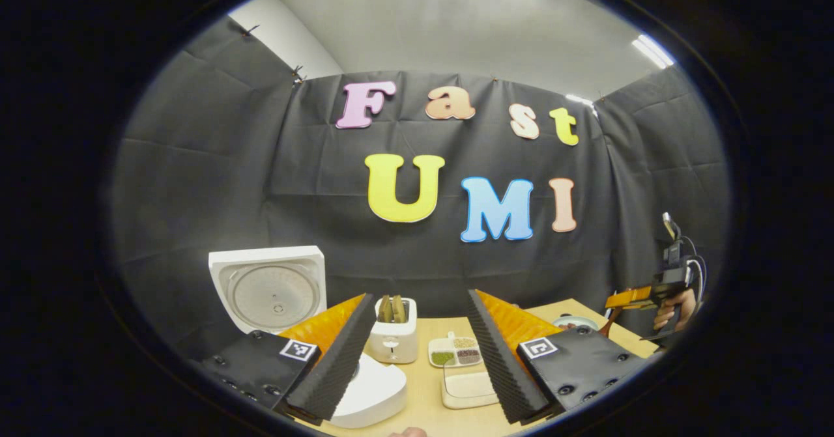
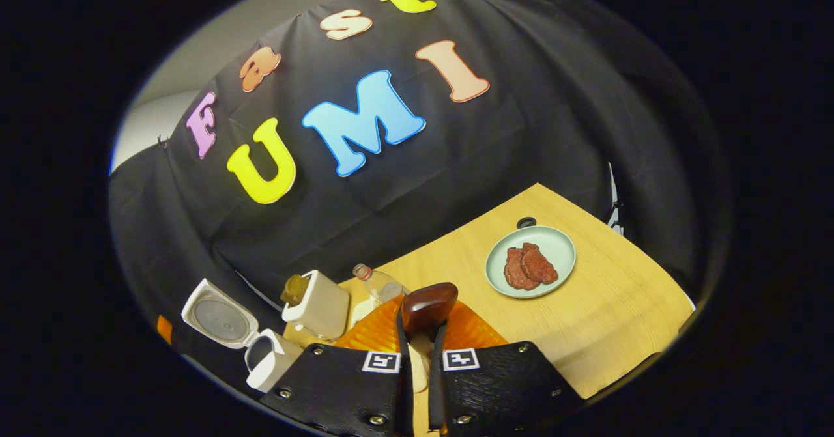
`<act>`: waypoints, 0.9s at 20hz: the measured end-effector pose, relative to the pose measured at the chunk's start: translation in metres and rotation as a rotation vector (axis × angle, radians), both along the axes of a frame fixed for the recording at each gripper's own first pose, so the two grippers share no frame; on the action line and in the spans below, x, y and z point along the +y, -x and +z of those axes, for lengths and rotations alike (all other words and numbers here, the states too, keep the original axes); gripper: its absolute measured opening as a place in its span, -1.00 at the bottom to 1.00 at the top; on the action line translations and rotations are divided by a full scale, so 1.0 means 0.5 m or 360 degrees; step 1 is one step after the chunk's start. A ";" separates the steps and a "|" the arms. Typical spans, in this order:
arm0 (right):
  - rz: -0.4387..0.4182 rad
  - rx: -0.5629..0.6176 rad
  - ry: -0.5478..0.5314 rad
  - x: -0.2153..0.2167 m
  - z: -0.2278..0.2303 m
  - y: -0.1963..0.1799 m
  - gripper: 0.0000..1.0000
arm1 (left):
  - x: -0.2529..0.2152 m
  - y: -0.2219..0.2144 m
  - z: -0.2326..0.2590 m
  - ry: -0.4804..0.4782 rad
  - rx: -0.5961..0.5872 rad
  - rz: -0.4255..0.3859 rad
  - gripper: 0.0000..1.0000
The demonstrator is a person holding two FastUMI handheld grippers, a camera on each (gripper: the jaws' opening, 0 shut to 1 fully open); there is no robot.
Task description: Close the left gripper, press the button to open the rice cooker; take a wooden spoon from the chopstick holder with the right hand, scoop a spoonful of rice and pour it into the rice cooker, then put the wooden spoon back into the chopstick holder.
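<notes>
Two handheld grippers work over a light wooden table (image 1: 423,385) in a booth, and the white rice cooker (image 1: 371,394) near the table's left end serves as the landmark. Its lid (image 1: 268,288) stands fully open, raised upright behind the body and showing a round metal inner plate.

In the left gripper view, the left gripper (image 1: 417,359) hovers just above and in front of the rice cooker with its two fingers spread wide apart, holding nothing. Just right of the rice cooker stands a white toaster (image 1: 392,333) with slices of bread in its slots. Further right of it sits a divided dish (image 1: 456,352) holding several kinds of grain, with a pale rectangular tray (image 1: 466,388) in front of that.

Well to the right of the rice cooker, a hand (image 1: 674,313) holds the right gripper (image 1: 629,299) up above the table.

In the right gripper view, the right gripper (image 2: 420,339) has its fingers drawn close together, clamped on the handle of the wooden spoon (image 2: 427,307), whose dark bowl points forward above the table. Beyond it, far to the right of the rice cooker, a pale green plate (image 2: 554,241) holds two reddish-brown patties (image 2: 528,266). A clear bottle (image 2: 378,284) stands just beside the toaster.
</notes>
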State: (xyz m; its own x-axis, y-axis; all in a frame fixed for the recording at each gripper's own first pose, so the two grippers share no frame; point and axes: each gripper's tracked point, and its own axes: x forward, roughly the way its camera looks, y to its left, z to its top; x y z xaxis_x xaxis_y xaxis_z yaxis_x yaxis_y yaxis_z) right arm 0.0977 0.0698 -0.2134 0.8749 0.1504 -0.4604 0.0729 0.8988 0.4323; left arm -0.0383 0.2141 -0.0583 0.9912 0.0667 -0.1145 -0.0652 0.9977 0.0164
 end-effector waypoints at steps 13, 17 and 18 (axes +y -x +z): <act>0.0052 0.0273 0.0166 -0.002 -0.178 0.004 -0.81 | 0.003 -0.001 -0.017 -0.0033 0.0075 0.0071 0.92; 0.0094 0.0297 0.0218 0.001 -0.199 0.012 -0.81 | 0.003 -0.006 -0.017 -0.0035 0.0073 0.0072 0.94; 0.0103 0.0297 0.0226 0.000 -0.200 0.014 -0.81 | 0.003 -0.006 -0.016 -0.0030 0.0070 0.0076 0.94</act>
State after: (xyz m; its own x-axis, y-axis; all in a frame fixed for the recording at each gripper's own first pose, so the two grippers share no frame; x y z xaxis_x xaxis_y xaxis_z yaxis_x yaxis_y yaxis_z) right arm 0.0908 0.0698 -0.3135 0.7634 0.1257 -0.6336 0.0796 0.9551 0.2854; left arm -0.0356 0.2157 -0.0665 0.9809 0.1162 -0.1559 -0.1114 0.9930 0.0392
